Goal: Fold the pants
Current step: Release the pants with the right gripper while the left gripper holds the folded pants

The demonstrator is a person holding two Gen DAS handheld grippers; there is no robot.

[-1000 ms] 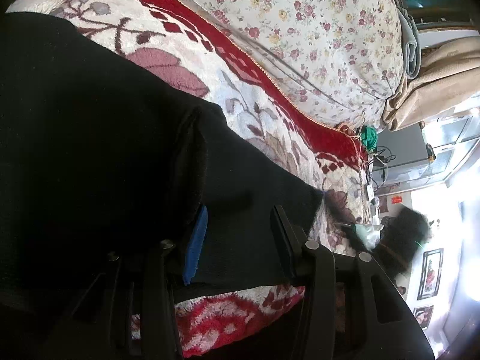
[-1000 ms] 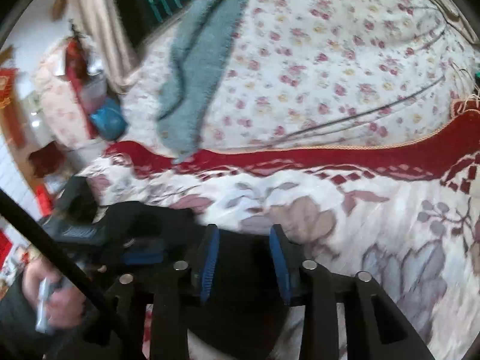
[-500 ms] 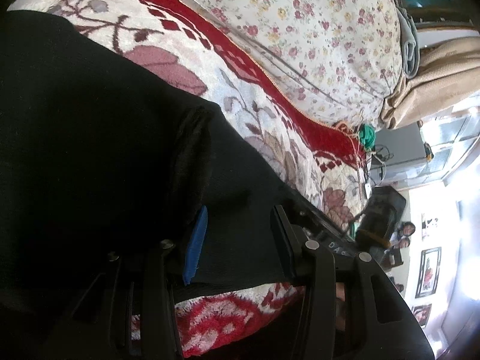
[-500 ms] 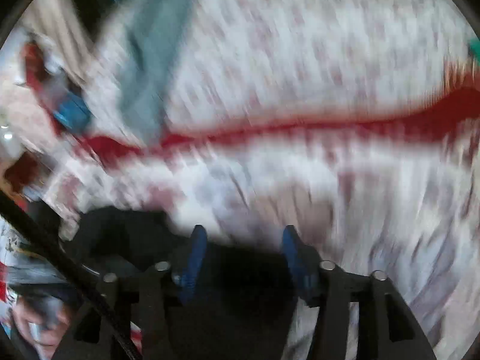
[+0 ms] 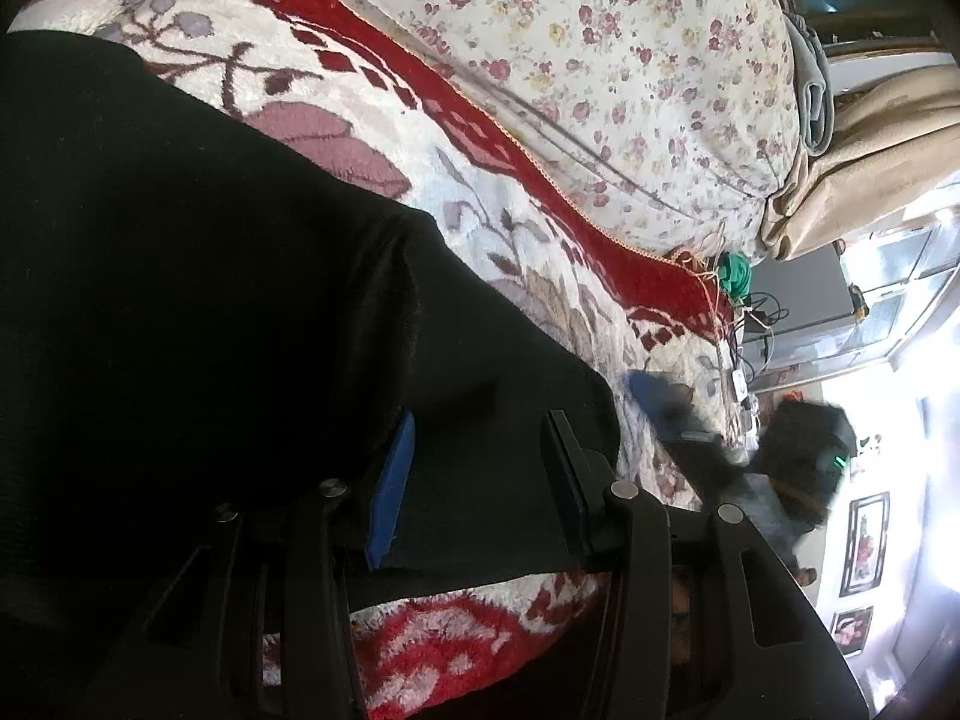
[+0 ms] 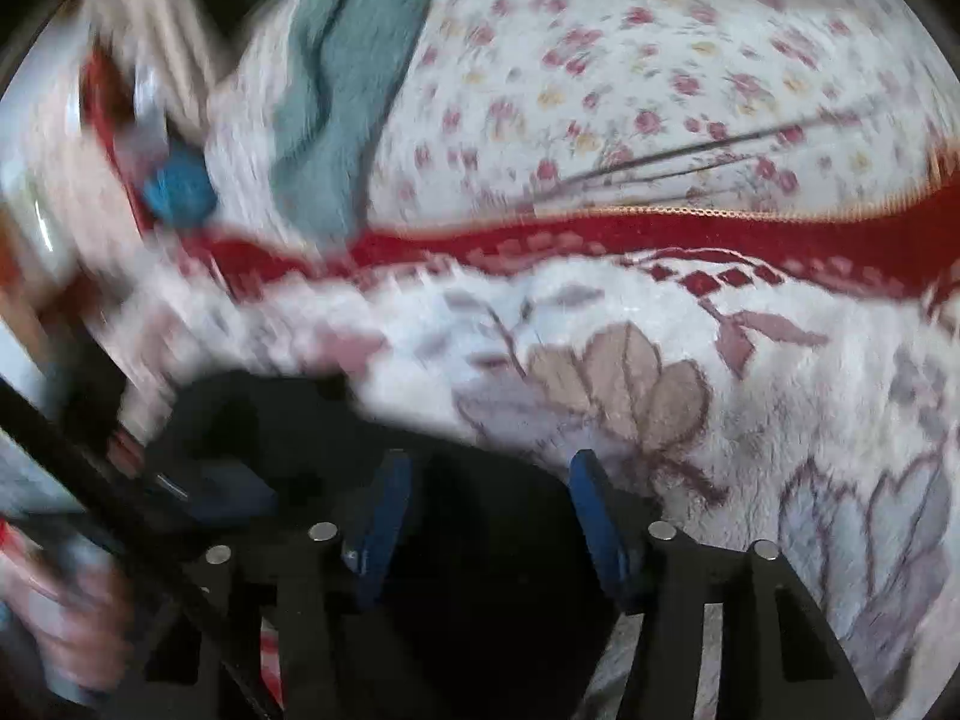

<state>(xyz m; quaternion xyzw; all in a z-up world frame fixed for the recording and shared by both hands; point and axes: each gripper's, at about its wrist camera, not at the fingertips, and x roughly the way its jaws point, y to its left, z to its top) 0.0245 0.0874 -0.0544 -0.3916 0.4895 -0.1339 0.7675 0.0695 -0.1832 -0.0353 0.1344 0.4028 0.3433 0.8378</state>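
Black pants (image 5: 210, 300) lie on a red and white floral blanket (image 5: 510, 228), folded over with a thick edge running down the middle of the left wrist view. My left gripper (image 5: 480, 468) is open, its blue-padded fingers (image 5: 393, 480) straddling the pants' lower end. In the blurred right wrist view the pants (image 6: 480, 570) fill the bottom. My right gripper (image 6: 489, 516) is open above that cloth, holding nothing. It also shows blurred at the right in the left wrist view (image 5: 690, 420).
A flowered quilt (image 5: 600, 60) is heaped behind the blanket, with a grey-green cloth (image 6: 348, 90) draped on it. A beige curtain (image 5: 870, 168), cables and a green bundle (image 5: 735, 273) are at the bed's far end. A hand (image 6: 78, 618) shows lower left.
The right gripper has opened wider and moved fast, blurring its view. In the left wrist view it has shifted at the right. The left gripper and pants have stayed still.
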